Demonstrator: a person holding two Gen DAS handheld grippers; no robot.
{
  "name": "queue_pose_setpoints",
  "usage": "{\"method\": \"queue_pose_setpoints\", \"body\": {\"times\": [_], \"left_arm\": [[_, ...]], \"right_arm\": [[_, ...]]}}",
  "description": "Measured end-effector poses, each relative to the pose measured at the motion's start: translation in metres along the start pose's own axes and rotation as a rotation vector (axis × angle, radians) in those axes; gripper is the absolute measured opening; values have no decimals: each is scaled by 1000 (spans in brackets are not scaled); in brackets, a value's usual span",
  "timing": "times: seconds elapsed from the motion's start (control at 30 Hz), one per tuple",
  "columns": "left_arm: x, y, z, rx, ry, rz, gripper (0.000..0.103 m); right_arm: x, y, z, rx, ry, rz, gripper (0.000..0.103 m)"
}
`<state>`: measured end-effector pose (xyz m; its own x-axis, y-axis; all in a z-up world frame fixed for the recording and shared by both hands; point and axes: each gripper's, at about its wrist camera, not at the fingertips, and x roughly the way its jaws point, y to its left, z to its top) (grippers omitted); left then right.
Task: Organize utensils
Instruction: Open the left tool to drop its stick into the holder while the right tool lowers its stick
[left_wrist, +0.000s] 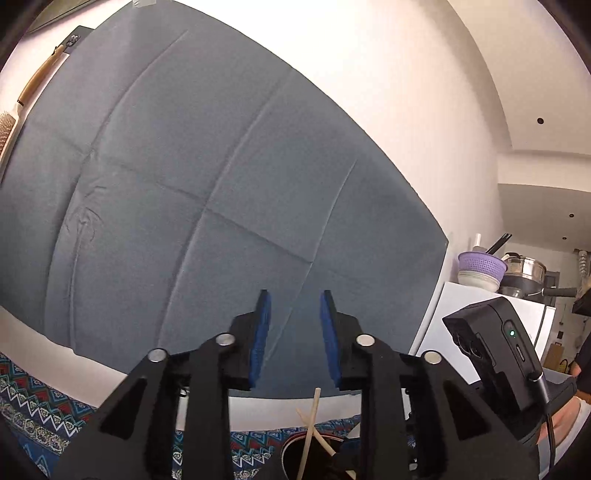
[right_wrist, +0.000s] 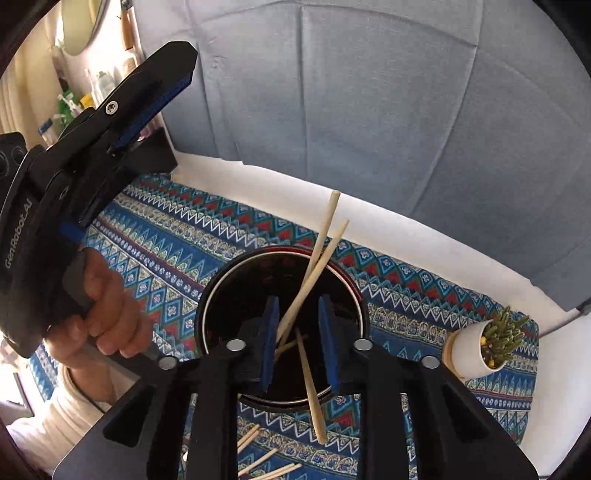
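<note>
Blue-grey cloth (right_wrist: 369, 92) hangs as a creased backdrop behind the table, and a patterned blue, red and white tablecloth (right_wrist: 192, 236) covers the surface below.

On that tablecloth stands a dark round cup (right_wrist: 221, 295), with several pale wooden chopsticks (right_wrist: 321, 254) leaning in it, their tips poking up past the far rim. More chopsticks (right_wrist: 258, 461) lie loose on the tablecloth at the near side of the cup.

Right gripper (right_wrist: 299, 347) hovers directly over the cup's mouth, blue pads apart, with a couple of sticks passing through the gap; one appears to brush the left pad, but nothing is clamped.

Left gripper (left_wrist: 295, 339) is lifted up and aimed at the backdrop, its jaws apart and empty; from the right camera the left hand (right_wrist: 99, 306) grips its handle, off to the left of the cup.

Over at the table's right end sits a small white pot with a green plant (right_wrist: 480, 347).
</note>
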<state>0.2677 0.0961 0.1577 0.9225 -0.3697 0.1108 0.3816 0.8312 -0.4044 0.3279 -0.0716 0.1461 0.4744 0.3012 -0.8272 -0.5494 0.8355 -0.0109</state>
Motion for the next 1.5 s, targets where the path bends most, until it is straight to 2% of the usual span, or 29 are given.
{"method": "queue_pose_setpoints", "body": {"times": [0.07, 0.13, 0.23, 0.43, 0.57, 0.77, 0.9, 1.03, 1.17, 1.2, 1.27, 1.33, 1.37, 1.4, 1.47, 1.5], "left_arm": [[0, 1, 4, 19, 19, 29, 38], [0, 2, 8, 39, 42, 51, 56], [-2, 4, 12, 59, 56, 73, 61], [0, 11, 15, 30, 91, 82, 69], [2, 13, 13, 27, 107, 80, 70], [6, 10, 10, 68, 126, 94, 73], [9, 12, 9, 65, 146, 101, 74], [9, 13, 11, 51, 158, 101, 80], [11, 10, 15, 11, 197, 145, 90], [11, 9, 16, 4, 209, 167, 94], [12, 5, 16, -9, 248, 217, 95], [13, 3, 15, -33, 292, 236, 97], [13, 1, 14, -44, 315, 234, 97], [14, -1, 14, -47, 340, 237, 97], [11, -8, 16, -23, 378, 258, 97], [8, -12, 16, -4, 386, 269, 97]], "right_arm": [[0, -2, -2, 0, 1, 7, 9], [-3, 1, 2, 7, -16, 25, 5], [-22, -2, -1, 17, -96, 41, 5], [-68, -19, 0, 99, -316, 100, 4], [-91, -20, -1, 123, -462, 106, 4], [-93, -30, -13, 169, -564, 121, 4], [-73, -30, -25, 168, -538, 117, 4], [-60, -27, -41, 152, -518, 100, 5], [-59, -31, -56, 163, -503, 82, 8], [-61, -32, -60, 168, -501, 78, 8], [-67, -35, -68, 169, -489, 68, 9], [-75, -38, -78, 176, -485, 52, 19], [-78, -40, -83, 179, -481, 44, 32], [-82, -41, -88, 183, -479, 32, 38], [-88, -42, -100, 185, -472, 10, 44], [-91, -42, -106, 188, -466, 2, 54]]}}
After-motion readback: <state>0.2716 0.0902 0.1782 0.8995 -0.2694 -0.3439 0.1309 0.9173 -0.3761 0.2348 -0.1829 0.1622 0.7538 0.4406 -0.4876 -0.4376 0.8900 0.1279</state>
